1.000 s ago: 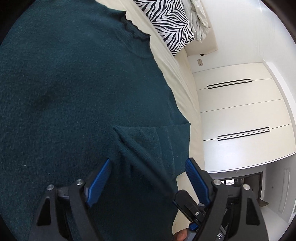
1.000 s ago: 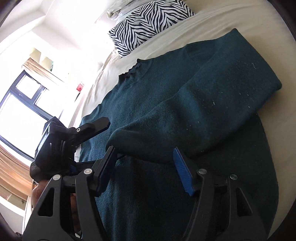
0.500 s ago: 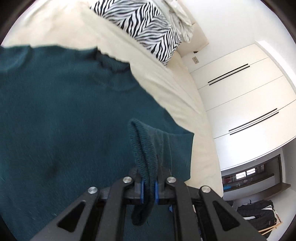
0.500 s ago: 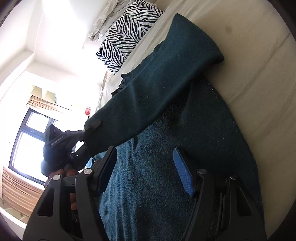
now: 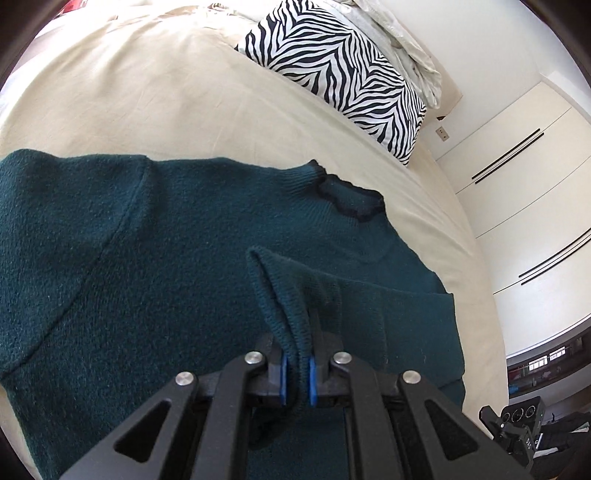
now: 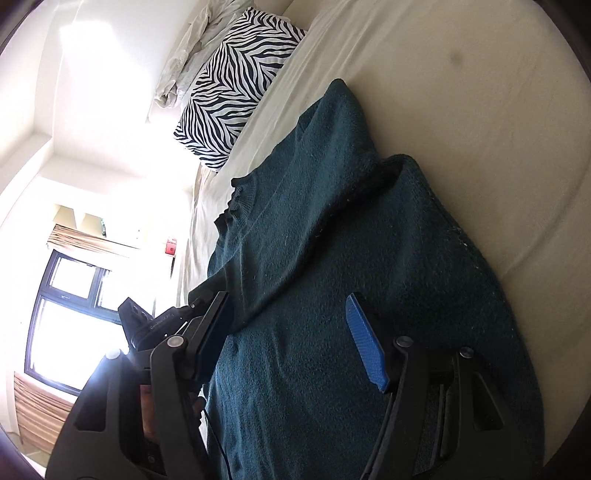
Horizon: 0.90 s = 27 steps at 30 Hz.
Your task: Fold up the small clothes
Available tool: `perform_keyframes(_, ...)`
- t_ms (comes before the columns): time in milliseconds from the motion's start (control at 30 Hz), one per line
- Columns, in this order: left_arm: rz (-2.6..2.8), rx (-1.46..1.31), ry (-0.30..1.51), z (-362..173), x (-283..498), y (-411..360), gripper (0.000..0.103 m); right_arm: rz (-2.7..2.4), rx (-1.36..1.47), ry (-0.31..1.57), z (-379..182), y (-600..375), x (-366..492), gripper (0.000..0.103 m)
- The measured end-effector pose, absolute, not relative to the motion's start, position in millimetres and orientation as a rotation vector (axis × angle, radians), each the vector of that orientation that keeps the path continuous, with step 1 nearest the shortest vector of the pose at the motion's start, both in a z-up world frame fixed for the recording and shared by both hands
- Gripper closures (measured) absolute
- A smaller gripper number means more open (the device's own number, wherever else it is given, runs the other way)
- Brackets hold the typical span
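Observation:
A dark teal knit sweater [image 5: 155,266] lies spread on a cream bed, its neckline [image 5: 347,199] toward the zebra pillow. My left gripper [image 5: 295,373] is shut on the ribbed cuff of a sleeve [image 5: 284,306], which stands up in a fold between the blue pads. In the right wrist view the same sweater [image 6: 332,295] runs across the bed with one sleeve folded over its body. My right gripper [image 6: 291,339] hovers over the sweater, jaws apart, nothing between them. The left gripper's body [image 6: 159,325] shows at the left of that view.
A zebra-striped pillow [image 5: 343,70] and crumpled pale bedding [image 5: 402,33] lie at the head of the bed. White wardrobe doors [image 5: 524,177] stand to the right of the bed. A bright window [image 6: 70,314] is to the left. Bare cream sheet [image 6: 480,129] surrounds the sweater.
My left gripper closed on the sleeve cuff and carried it across the sweater's body, pulling back so more of the bed shows. The right gripper rolled and stayed open.

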<state>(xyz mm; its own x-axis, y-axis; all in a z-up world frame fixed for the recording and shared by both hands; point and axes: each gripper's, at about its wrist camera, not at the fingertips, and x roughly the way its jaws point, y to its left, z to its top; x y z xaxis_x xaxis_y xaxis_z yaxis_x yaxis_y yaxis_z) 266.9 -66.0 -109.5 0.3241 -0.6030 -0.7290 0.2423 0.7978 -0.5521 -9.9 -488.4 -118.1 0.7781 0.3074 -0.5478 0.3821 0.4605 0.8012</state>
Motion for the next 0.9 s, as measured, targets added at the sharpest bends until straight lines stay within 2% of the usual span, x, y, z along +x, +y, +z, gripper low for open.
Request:
perform_keyframes(167, -0.585, -0.398, 1.102, -121, 266, -58, 0.093, -0.056, 1.163, 0.715, -125, -499, 23, 0.037)
perform_keyframes(200, -0.58, -0.398, 1.1, -123, 267, -57, 0.085, -0.057, 1.173, 0.711, -127, -503, 30, 0.037)
perform_keyframes(267, -0.565, -0.408, 1.1, -129, 267, -51, 0.077, -0.072, 1.184, 0.697, -128, -515, 42, 0.037)
perform_keyframes(467, -0.622, -0.471, 1.092, -135, 270, -39, 0.077, -0.16, 1.219, 0.665, -116, -553, 27, 0.037)
perform_keyframes(533, -0.609, -0.469, 1.093, -130, 268, -36, 0.069, -0.152, 1.206, 0.678, -106, -553, 17, 0.035)
perform_keyframes(600, -0.561, -0.454, 1.061, -119, 264, -31, 0.049, -0.121, 1.175, 0.694, -93, -551, 10, 0.035)
perform_keyframes(667, -0.485, -0.424, 1.007, -105, 256, -26, 0.041, -0.099, 1.127, 0.683, -78, -551, 14, 0.035)
perform_keyframes(800, -0.551, -0.375, 0.936, -89, 246, -43, 0.041, -0.059, 1.07, 0.656, -61, -562, 52, 0.035)
perform_keyframes(900, -0.594, -0.264, 0.953, -99, 247, -70, 0.041, -0.033, 1.094, 0.651, -69, -581, 90, 0.035)
